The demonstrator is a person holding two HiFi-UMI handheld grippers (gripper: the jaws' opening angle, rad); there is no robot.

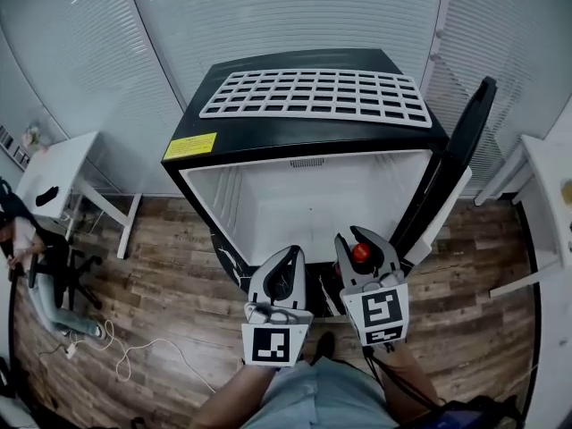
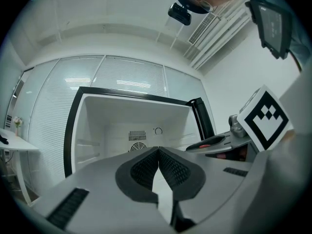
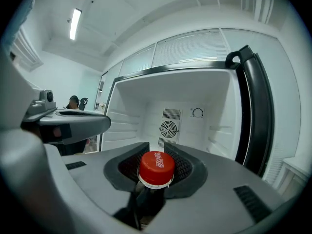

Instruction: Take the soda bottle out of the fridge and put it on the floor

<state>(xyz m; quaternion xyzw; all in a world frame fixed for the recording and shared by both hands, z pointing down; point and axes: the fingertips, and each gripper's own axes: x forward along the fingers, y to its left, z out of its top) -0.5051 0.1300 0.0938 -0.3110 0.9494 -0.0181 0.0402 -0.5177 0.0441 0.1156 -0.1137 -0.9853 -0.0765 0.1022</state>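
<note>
Right gripper view: right claw (image 3: 156, 152) pinches the soda bottle (image 3: 157, 168); left claw (image 2: 158, 154) pressed together.

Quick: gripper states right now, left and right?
Left gripper: shut, empty.
Right gripper: shut on the bottle.

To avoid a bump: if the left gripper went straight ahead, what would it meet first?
Probably the fridge, at its back wall; the left gripper points into the open inside, and nothing nearer shows.
</note>
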